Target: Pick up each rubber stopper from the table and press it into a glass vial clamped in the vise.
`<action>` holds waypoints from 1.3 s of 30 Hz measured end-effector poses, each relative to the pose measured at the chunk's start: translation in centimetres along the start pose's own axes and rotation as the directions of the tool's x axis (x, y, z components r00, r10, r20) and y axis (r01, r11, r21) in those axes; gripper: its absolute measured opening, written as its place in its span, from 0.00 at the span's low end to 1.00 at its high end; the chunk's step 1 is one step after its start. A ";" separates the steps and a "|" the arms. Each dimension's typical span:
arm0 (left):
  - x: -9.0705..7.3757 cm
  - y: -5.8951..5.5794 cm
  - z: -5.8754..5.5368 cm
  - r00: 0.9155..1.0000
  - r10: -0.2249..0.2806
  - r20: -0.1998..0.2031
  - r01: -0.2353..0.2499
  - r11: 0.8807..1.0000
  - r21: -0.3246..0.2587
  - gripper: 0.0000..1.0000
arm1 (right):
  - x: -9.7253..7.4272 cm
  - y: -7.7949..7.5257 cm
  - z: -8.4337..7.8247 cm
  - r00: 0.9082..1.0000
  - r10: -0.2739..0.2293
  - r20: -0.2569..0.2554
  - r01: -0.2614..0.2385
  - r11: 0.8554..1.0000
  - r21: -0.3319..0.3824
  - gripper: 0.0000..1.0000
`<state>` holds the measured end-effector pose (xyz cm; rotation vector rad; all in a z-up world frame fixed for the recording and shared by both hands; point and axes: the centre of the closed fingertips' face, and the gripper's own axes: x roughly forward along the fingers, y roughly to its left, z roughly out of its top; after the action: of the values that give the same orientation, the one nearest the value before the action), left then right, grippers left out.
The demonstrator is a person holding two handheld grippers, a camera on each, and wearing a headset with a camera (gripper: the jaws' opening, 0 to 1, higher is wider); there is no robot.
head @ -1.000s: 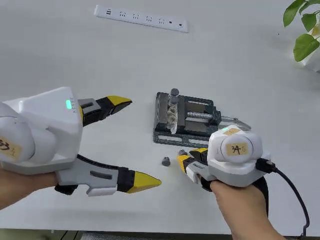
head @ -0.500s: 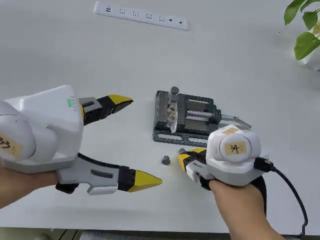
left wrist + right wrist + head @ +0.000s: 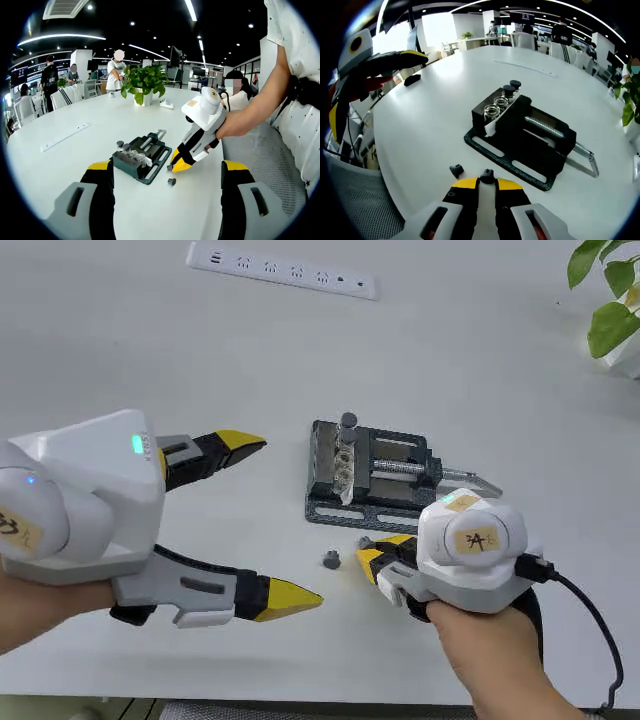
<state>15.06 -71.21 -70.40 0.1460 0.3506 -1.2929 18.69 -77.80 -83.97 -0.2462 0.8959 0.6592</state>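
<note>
A black vise (image 3: 385,483) (image 3: 540,137) (image 3: 150,162) stands mid-table and clamps a row of glass vials (image 3: 345,472) (image 3: 496,107). Two of the vials carry dark stoppers (image 3: 512,86), and the two nearer ones are uncapped. One loose grey rubber stopper (image 3: 330,560) (image 3: 456,170) (image 3: 171,181) lies on the table in front of the vise. My right gripper (image 3: 368,556) (image 3: 487,181) (image 3: 179,164) is low by the vise's front edge, shut on another stopper (image 3: 487,174). To the left, my left gripper (image 3: 266,520) (image 3: 167,167) is wide open with nothing between its fingers.
A white power strip (image 3: 283,273) (image 3: 65,137) lies at the table's far edge. Plant leaves (image 3: 605,300) (image 3: 144,82) reach in at the far right corner. A black cable (image 3: 590,625) trails from my right gripper. Several people stand in the room beyond.
</note>
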 end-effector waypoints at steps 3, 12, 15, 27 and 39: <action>0.1 0.0 0.2 1.000 -0.003 0.002 0.003 1.000 -0.001 0.87 | -0.8 0.2 0.6 0.999 0.046 0.018 -0.045 0.998 -0.051 0.07; 0.2 0.1 1.3 1.000 -0.013 0.028 0.013 1.000 -0.017 0.85 | -6.2 0.7 3.6 0.972 0.230 0.045 -0.210 0.940 -0.268 0.07; 0.3 0.1 1.9 0.999 -0.016 0.045 0.017 0.999 -0.031 0.83 | -8.1 1.0 4.9 0.957 0.285 0.061 -0.247 0.904 -0.348 0.07; 0.7 -1.0 5.7 0.983 -0.048 0.178 0.100 0.950 -0.296 0.57 | -13.0 3.9 8.6 0.923 0.380 0.055 -0.271 0.747 -0.607 0.07; -0.3 -1.3 6.9 0.955 -0.079 0.286 0.239 0.777 -0.583 0.28 | -15.4 6.4 10.8 0.901 0.422 0.098 -0.238 0.671 -0.702 0.07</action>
<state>14.89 -73.33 -63.72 -0.6120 0.5618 -1.2852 14.81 -74.37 -64.80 -0.6492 0.4099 1.3377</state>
